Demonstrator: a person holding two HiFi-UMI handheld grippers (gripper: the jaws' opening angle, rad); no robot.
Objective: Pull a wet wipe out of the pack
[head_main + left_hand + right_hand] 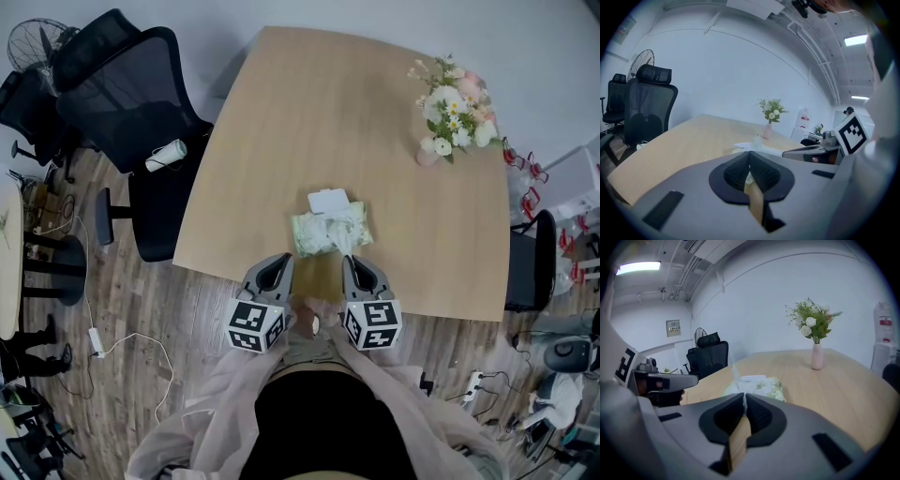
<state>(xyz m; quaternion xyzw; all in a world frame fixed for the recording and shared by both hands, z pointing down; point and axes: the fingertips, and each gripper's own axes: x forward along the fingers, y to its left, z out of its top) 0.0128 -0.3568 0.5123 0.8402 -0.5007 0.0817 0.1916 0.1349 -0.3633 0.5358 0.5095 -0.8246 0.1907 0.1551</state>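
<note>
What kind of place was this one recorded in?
Likely an office or meeting room: a wooden table, black mesh office chairs beside it, and a power strip on the floor.

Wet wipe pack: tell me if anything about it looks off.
Nothing spilled or damaged. The wet wipe pack has its white lid flipped open, and one wet wipe stands pulled up in a twisted peak, its end apparently pinched in the shut right tool.

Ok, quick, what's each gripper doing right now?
Left gripper: shut, nothing clearly held.
Right gripper: shut on the wet wipe coming from the pack.
</note>
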